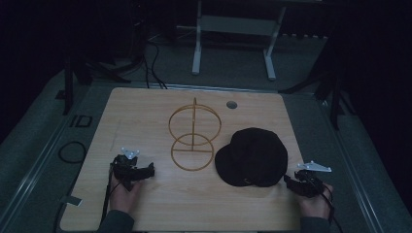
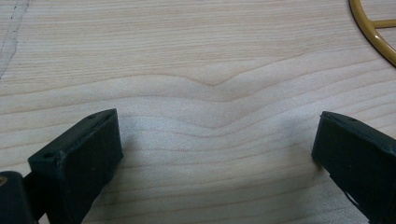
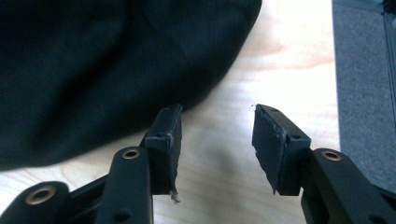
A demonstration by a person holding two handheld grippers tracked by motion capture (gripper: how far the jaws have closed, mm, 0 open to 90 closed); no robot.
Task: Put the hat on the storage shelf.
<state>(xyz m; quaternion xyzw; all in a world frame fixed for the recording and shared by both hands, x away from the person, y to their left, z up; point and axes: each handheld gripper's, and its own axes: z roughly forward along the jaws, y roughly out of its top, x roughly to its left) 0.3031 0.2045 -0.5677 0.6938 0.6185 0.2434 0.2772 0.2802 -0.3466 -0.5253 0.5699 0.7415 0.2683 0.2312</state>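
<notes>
The left claw [image 1: 145,171] sits at the lower left of the high view with its jaws spread wide over bare wood, holding nothing; the right claw [image 1: 287,180], at the lower right, has its jaws moderately apart and empty, just beside the edge of the black fabric cap [image 1: 252,156]. The cap lies on the light wooden desk [image 1: 145,111], right of centre, next to a golden wire stand of two rings [image 1: 193,138] at mid-frame.

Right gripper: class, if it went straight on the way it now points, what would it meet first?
Probably the black hat. The right gripper, open, points at the hat's edge; bare table lies between its jaws, so it could just graze past.
</notes>
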